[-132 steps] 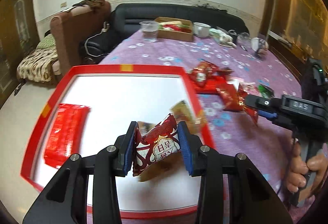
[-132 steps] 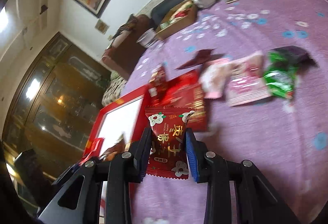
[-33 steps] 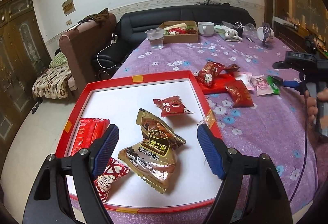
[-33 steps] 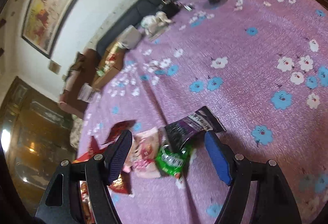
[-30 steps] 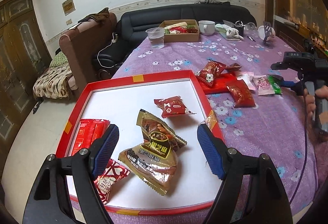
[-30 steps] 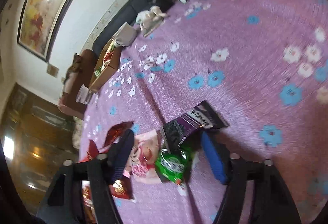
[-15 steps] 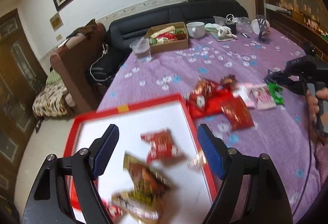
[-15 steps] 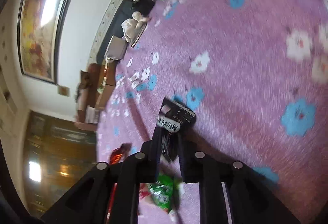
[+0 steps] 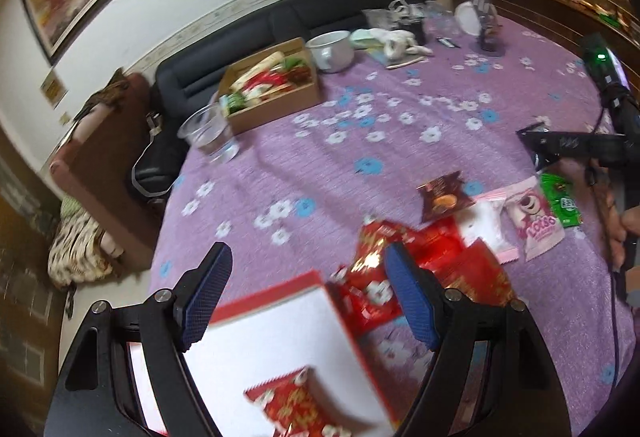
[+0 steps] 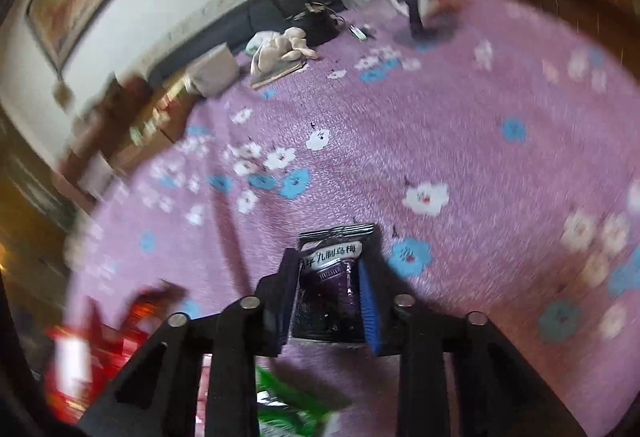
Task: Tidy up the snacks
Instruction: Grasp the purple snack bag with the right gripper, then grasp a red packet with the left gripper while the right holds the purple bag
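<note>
My left gripper [image 9: 306,253] is open and holds nothing, hovering over the far right corner of the red-rimmed white tray [image 9: 280,291]. A red flowered packet [image 9: 296,401] lies in the tray. Just past the corner is a pile of red packets [image 9: 452,257], with a brown packet [image 9: 442,197], a white one [image 9: 486,225], a pink one [image 9: 534,221] and a green one [image 9: 562,201] beyond. My right gripper [image 10: 328,261] has a dark purple packet [image 10: 338,237] between its pads, which still press on it as the jaws begin opening slightly.
A purple flowered cloth [image 9: 360,141] covers the table. At the far end stand a cardboard box of snacks [image 9: 272,89], a plastic cup [image 9: 210,135] and a white mug [image 9: 332,49]. A black sofa [image 9: 280,17] and a brown armchair [image 9: 108,141] lie beyond. A hand [image 9: 620,233] grips the right tool.
My left gripper swung right, from over the tray's middle to its far right corner. My right gripper closed on the dark purple packet, and the view rolled.
</note>
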The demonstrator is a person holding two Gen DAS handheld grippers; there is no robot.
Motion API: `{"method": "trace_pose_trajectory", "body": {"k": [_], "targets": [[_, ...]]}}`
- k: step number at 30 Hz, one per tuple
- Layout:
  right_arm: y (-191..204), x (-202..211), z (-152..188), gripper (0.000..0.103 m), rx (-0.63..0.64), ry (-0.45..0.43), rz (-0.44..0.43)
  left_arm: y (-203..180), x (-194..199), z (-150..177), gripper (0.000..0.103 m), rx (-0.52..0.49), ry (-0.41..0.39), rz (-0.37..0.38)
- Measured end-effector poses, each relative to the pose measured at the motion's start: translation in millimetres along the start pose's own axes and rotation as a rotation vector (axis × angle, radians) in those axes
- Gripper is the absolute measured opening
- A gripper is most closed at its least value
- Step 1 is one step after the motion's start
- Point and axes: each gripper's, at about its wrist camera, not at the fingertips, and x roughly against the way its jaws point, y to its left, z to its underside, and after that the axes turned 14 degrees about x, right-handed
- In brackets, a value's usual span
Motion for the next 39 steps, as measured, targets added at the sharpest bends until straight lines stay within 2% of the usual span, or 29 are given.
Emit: {"method": "trace_pose_trajectory", "body": {"k": [4,9,13,18,20,22,24,30,34,39], "targets": [[11,-3,1,0.025,0.095,0.006,0.089,-15,-6,-2,0.079,-0.102,0.013,0.058],[-5,-3,0,0.025,0.034,0.011,0.065,-36,-20,-1,0.079,-0.227,0.036,0.066],[-5,-1,2,0.025,0.036,0.011,0.064,-42,-37,-1,0.079,-0.277,0.073,0.055],[-8,-1,2,0.026,0.022,0.015,0.045,-42,-49,2,0.079,-0.273,0.098,0.079],[-8,-1,1,0.026,0.022,0.016,0.044,-45,-51,5,0.068,-0.283,0.099,0.082],[-7,-1,1,0.026,0.025,0.016,0.045,-46,-52,7,0.050,-0.278,0.117,0.107],[-6,-1,2,0.026,0.033,0.016,0.048,-46,-52,8,0.036,-0.264,0.130,0.135],[-7,-1,1,0.025,0.029,0.019,0.040,-45,-44,11,0.029,-0.212,0.135,0.167],[-13,0,1,0.025,-0.001,0.020,0.012,-43,-27,12,0.026,-0.166,0.107,0.198],[-26,3,1,0.025,-0.078,0.019,-0.065,-38,0,11,0.026,-0.068,0.064,0.240]]}}
